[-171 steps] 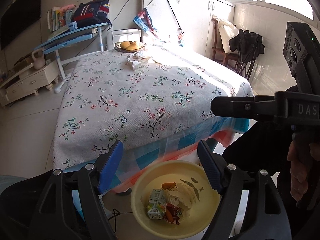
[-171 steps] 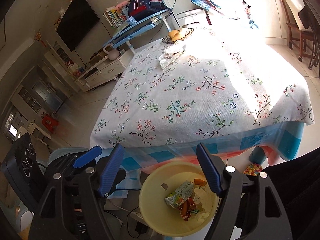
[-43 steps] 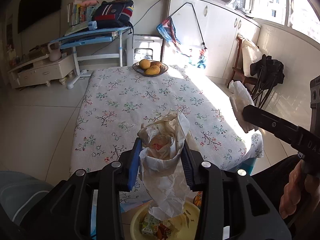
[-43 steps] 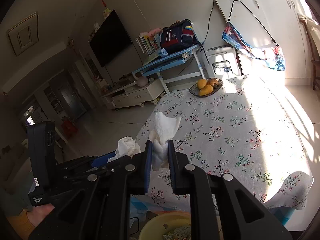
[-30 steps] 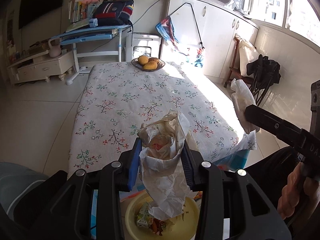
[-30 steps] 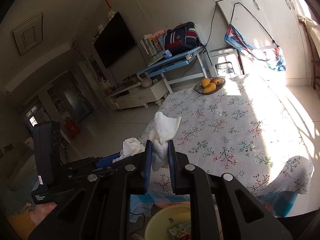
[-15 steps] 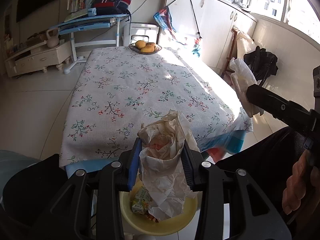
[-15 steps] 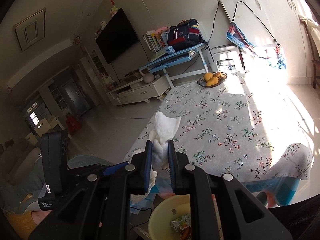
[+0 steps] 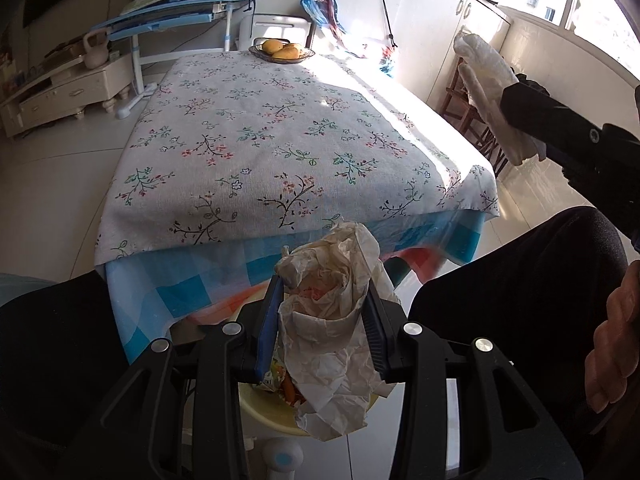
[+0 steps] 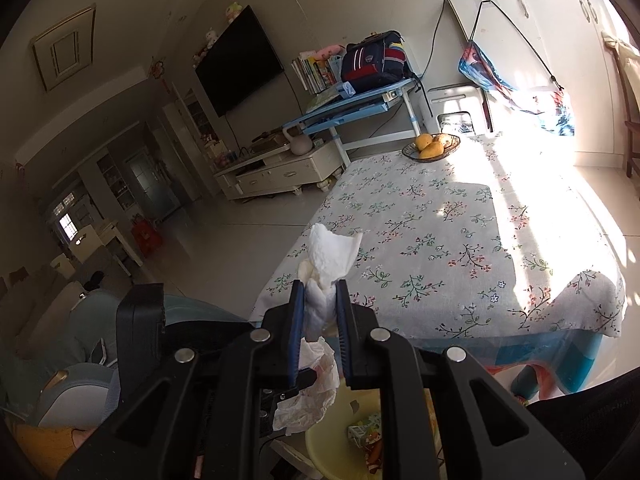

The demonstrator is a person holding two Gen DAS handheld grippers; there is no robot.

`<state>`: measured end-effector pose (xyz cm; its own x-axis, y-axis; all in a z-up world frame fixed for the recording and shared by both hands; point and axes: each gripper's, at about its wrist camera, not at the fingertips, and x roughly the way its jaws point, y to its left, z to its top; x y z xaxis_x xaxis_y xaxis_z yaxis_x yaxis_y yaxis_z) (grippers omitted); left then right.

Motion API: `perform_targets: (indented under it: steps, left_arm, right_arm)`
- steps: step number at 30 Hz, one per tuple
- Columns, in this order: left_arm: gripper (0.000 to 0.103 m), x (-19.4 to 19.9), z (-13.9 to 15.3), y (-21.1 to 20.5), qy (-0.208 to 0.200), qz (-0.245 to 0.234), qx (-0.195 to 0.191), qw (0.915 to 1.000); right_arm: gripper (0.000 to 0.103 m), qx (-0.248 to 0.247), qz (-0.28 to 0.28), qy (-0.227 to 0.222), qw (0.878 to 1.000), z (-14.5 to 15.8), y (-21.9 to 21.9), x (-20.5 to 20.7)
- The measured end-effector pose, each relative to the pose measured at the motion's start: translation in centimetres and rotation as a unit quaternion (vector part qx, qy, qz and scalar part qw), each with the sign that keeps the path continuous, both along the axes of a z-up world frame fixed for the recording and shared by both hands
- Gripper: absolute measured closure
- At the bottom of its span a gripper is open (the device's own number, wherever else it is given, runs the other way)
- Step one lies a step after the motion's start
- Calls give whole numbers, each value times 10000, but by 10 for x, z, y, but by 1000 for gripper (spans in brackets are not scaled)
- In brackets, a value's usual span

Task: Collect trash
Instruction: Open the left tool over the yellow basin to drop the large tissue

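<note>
Currently left gripper [image 9: 322,320] is clamping a crumpled paper wrapper [image 9: 332,344] over the yellow bin [image 9: 272,410]; its loose tail is hanging at the rim and could spill outside. Right gripper [image 10: 320,316] is pinching a white tissue [image 10: 328,258], fingers nearly closed, nearer the bench [image 10: 460,240].

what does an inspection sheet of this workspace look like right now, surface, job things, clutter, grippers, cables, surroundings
surface: floral tablecloth on the table, bare but for the fruit bowl at the far end
job's things: crumpled paper wrapper above the yellow bin; white tissue; bin already holds a carton and scraps
clutter: nothing seen on the cloth
grippers: left gripper shut on the wrapper; right gripper shut on the tissue
cables: black cord runs down the far wall
surroundings: blue desk with backpack, wall television, white cabinets
</note>
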<state>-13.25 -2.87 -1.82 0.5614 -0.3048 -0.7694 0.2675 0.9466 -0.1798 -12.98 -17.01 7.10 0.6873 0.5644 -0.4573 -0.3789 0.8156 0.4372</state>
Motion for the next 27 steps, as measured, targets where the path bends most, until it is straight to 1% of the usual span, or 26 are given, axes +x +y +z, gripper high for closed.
perform_targets:
  steps: [3,5,8,11,15,19,21,23,25,27]
  left_arm:
    - [64,-2,-10,-1,167,-68,-27,9998]
    - [59,-3,-16,-2,267,-121,-59,9996]
    - [55,-5,-22,-1,305,-115,-61,9994]
    - [52,-8,-24,3,266,-32,-57,9996]
    - [48,-7,-21,12,196,91,-165,9996]
    - [42,-8,-22,13,211,52,-254,9994]
    - [40,-9,-24,12,235,-8,-225,9995]
    - [36,-10,-24,9,194,-33,-141,9997]
    - [32,-11,-23,9,146,-8,-75,9999]
    - [30,-12,-21,11,100,40,-79,9999]
  right_arm:
    - [86,-22,4,4,10000,0,2,-3]
    - [86,-42,5,15,10000,-1,3,-4]
    - [86,-87,0,73,9999,-3,6,-5]
    - [86,-148,4,123,9998,-6,9,-6]
    - [86,-217,12,180,9996,-10,11,-8]
    - [86,-265,-5,214,9994,-13,12,-11]
    - [86,-273,-24,238,9993,-15,11,-11]
    - [86,-278,-43,266,9993,-16,11,-11]
    - [85,-292,-59,282,9992,-17,11,-12]
    - [85,-306,-70,295,9991,-18,11,-13]
